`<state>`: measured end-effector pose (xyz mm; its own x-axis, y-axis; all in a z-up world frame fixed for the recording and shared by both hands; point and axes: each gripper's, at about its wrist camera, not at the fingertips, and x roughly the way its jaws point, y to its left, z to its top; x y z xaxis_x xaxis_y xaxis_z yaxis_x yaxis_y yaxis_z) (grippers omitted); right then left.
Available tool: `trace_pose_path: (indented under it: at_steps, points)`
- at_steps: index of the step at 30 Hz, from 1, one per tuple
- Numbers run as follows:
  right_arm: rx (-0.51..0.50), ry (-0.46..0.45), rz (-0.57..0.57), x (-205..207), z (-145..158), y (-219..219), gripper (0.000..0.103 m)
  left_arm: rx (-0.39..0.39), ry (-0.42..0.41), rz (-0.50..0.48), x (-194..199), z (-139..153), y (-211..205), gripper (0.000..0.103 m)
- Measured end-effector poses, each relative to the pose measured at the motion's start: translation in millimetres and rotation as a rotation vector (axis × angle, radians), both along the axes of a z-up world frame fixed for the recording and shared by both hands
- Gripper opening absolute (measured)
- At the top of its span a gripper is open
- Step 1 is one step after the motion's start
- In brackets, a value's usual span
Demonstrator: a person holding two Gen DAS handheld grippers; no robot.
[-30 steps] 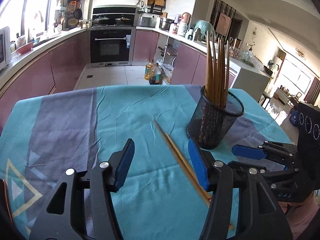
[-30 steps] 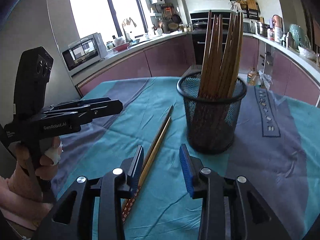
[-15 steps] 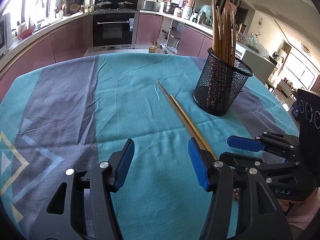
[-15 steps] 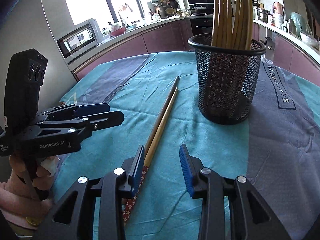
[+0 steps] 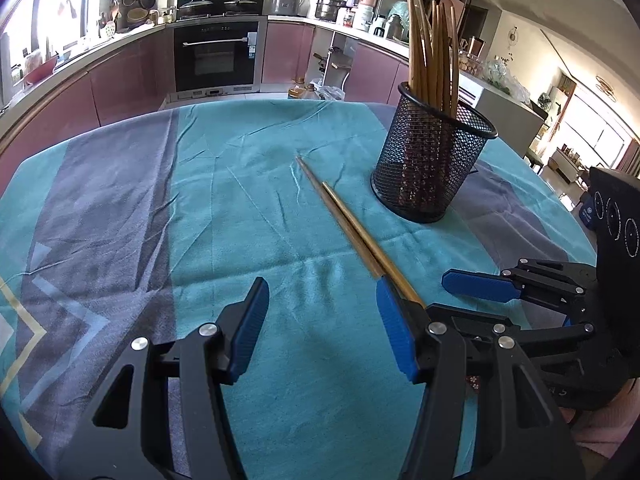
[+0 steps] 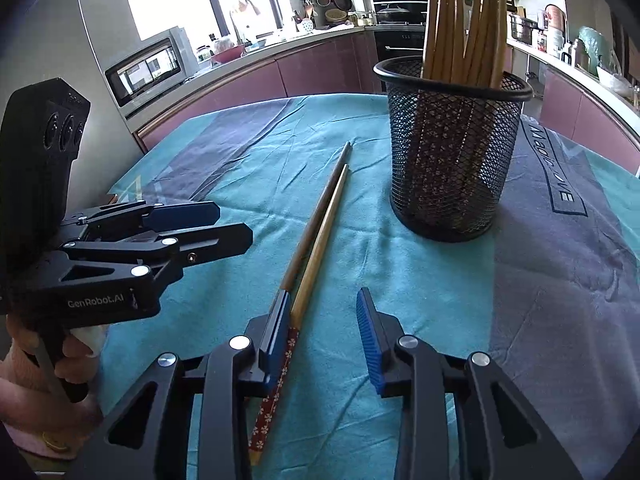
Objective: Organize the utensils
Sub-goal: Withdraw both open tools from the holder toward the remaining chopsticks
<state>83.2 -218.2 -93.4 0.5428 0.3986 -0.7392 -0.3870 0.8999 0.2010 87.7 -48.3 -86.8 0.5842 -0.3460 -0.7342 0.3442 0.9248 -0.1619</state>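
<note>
Hovering over the teal tablecloth (image 5: 248, 216), your left gripper (image 5: 320, 328) gapes empty while your right gripper (image 6: 324, 332) is closing around the loose chopsticks (image 6: 316, 236) beside the mesh holder (image 6: 452, 152).

My table (image 5: 100, 208) is wearing a teal and grey cloth (image 5: 248, 240); two chopsticks (image 6: 316, 236) are lying beside the standing mesh holder (image 6: 452, 152).
</note>
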Motion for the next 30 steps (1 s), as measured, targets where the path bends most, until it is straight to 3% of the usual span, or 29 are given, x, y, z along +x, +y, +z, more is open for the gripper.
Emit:
trace_pose_path:
  at_steps: [16, 21, 27, 30]
  points:
    - [-0.011, -0.002, -0.039, 4, -1, -12, 0.032, 0.066, 0.032, -0.054, 22, -9, -36, 0.056]
    - [-0.013, -0.003, -0.04, 4, -1, -13, 0.032, 0.099, 0.037, -0.049, 24, -13, -40, 0.047]
    - [-0.018, -0.002, -0.044, 5, -2, -13, 0.031, 0.066, 0.046, -0.037, 19, -11, -33, 0.027]
    - [-0.018, -0.003, -0.045, 6, -2, -12, 0.031, 0.057, 0.053, -0.016, 13, -11, -26, 0.022]
